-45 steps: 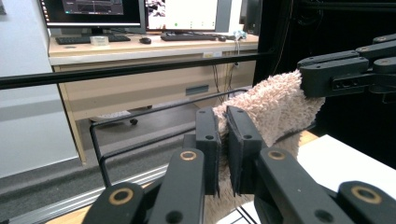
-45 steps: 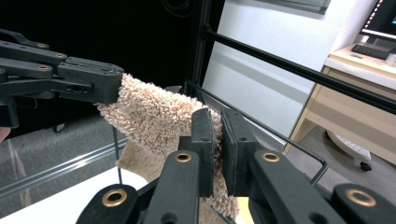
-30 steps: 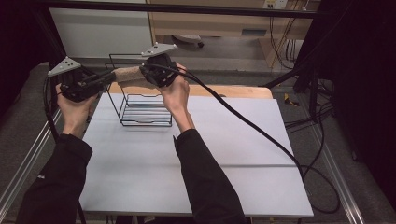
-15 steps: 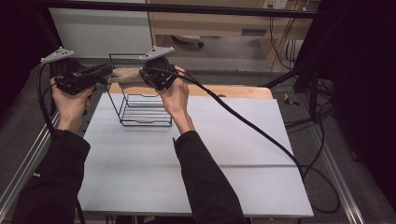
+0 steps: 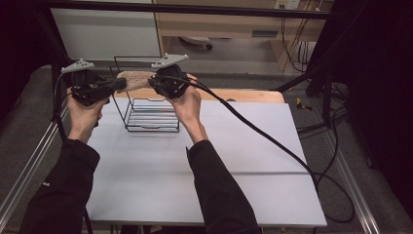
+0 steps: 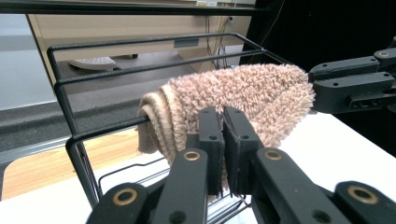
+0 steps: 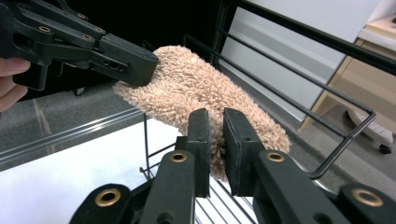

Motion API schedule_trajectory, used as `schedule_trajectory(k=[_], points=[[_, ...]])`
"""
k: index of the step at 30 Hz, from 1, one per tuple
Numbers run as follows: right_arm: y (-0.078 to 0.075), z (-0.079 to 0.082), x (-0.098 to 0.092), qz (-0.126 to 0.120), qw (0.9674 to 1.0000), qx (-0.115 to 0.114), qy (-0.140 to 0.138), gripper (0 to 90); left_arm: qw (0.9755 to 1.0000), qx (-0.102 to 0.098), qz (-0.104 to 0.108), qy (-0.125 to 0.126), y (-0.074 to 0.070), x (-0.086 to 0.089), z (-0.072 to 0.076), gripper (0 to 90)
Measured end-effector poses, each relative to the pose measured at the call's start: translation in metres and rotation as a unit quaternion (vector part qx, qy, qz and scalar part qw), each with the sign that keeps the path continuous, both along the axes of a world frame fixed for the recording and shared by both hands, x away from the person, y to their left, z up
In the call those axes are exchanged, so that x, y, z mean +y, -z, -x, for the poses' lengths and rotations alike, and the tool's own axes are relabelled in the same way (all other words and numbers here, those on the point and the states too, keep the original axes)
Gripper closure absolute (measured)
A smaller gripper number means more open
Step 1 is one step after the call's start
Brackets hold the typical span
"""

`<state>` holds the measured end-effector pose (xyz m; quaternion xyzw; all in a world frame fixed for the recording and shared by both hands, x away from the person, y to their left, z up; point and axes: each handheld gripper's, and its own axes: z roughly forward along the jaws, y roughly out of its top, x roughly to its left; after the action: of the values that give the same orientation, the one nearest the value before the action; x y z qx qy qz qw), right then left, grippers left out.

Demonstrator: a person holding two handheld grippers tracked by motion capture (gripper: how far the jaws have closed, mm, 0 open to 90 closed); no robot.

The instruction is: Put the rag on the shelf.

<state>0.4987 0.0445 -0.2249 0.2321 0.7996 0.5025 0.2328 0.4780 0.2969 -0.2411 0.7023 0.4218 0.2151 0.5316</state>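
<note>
On the white table (image 5: 243, 146), both grippers' fingers pinch the beige towel (image 5: 139, 79), seemingly above the wire rack (image 5: 146, 117).

Surface (image 5: 234, 161): white, flat, rectangular, crossed by a thin seam toward the near edge.
Far edge: strip of light wood (image 5: 243, 95) behind the white top.
On surface: black wire rack (image 5: 146, 114), standing upright at the far left part, base wires resting on the white top.
Right side: black cable (image 5: 272, 139) trailing across toward the right edge.
</note>
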Motion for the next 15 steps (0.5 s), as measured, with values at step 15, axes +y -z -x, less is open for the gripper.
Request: schedule_trajectory(k=[15], points=[[0.000,0.002,-0.007,-0.018,0.9992,0.035,-0.001,84.0,0.9998,-0.001,-0.019,-0.007,0.015,-0.004,-0.003,86.0]])
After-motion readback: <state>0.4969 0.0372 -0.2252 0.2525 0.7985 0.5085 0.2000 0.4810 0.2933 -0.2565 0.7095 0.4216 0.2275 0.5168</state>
